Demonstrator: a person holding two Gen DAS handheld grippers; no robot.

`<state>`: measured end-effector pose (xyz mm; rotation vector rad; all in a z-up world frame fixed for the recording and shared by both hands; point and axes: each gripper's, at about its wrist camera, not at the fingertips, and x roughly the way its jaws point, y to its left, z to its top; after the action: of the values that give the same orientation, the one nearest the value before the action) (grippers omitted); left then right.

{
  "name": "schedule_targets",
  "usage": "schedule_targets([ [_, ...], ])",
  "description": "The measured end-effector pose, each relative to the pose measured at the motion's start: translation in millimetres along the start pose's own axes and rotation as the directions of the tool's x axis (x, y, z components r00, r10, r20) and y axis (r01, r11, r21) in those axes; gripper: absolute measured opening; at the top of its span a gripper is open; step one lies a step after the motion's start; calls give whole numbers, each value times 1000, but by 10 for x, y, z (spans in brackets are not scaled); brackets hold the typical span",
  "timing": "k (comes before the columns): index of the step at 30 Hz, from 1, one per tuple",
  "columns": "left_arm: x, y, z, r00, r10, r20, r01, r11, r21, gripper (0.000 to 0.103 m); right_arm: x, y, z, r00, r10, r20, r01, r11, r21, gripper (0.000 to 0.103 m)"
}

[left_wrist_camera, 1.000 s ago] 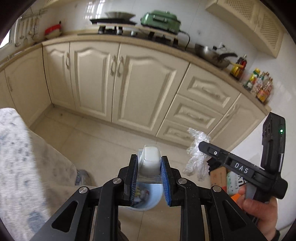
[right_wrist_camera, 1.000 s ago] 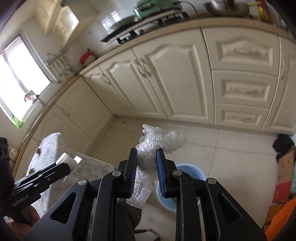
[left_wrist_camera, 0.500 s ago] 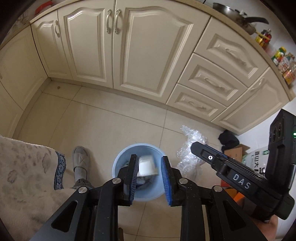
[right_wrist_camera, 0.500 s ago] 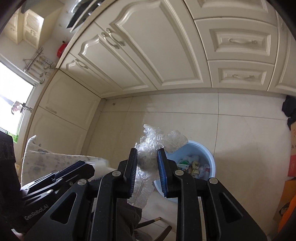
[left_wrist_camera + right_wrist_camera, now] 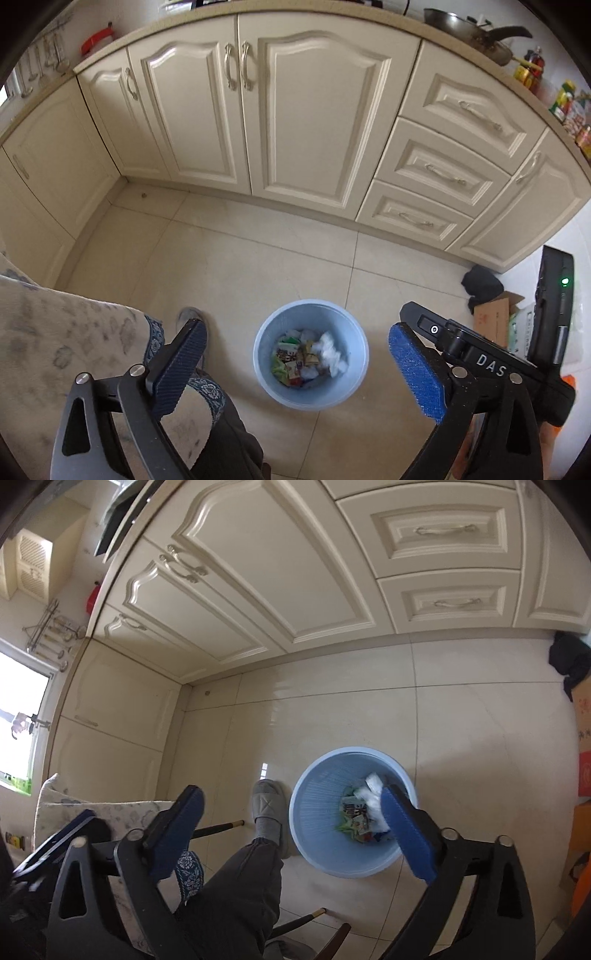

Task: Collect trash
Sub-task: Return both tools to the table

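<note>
A light blue bin (image 5: 314, 400) stands on the tiled floor, holding coloured wrappers (image 5: 291, 363) and white crumpled trash (image 5: 332, 356). My left gripper (image 5: 295, 326) hangs above it. Its jaws are opening wide and nothing is between them. The right gripper's black housing (image 5: 487, 363) shows at the right. In the right wrist view the bin (image 5: 317, 794) lies under my right gripper (image 5: 291, 793), whose jaws are also opening wide and hold nothing. White plastic (image 5: 373, 794) lies blurred inside the bin, beside the right pad (image 5: 406, 834).
Cream cabinets (image 5: 303, 122) and drawers line the far wall. A person's grey slipper (image 5: 267, 808) and trouser leg stand just left of the bin. A patterned cloth (image 5: 55, 332) is at the left. A cardboard box (image 5: 495, 325) and a black cloth (image 5: 480, 286) are at the right.
Both grippers sank and tipped down over the bin. The left jaws let go of the white cup and the right jaws let go of the clear plastic wrap. Both jaws spread wide.
</note>
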<state>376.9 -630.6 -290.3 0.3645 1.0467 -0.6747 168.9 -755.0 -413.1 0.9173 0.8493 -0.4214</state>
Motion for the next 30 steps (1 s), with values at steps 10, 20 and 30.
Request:
schedule_targets([
  [10,-1099,175,-515,988,0,157,2,1000,-10,102,-596,410,-20,994,44,103,-40,998,-38,103],
  [20,-2518,1253,-1371,931,72,358,-18,988,-152,102,-1209,1694,-322,968,188,164,-142,956,-257,103],
  [30,-3570,2196,-2438,843,274,464,-123,936,-330,102,-1534,3114,-1072,948,280,149,-160,829,-536,103],
])
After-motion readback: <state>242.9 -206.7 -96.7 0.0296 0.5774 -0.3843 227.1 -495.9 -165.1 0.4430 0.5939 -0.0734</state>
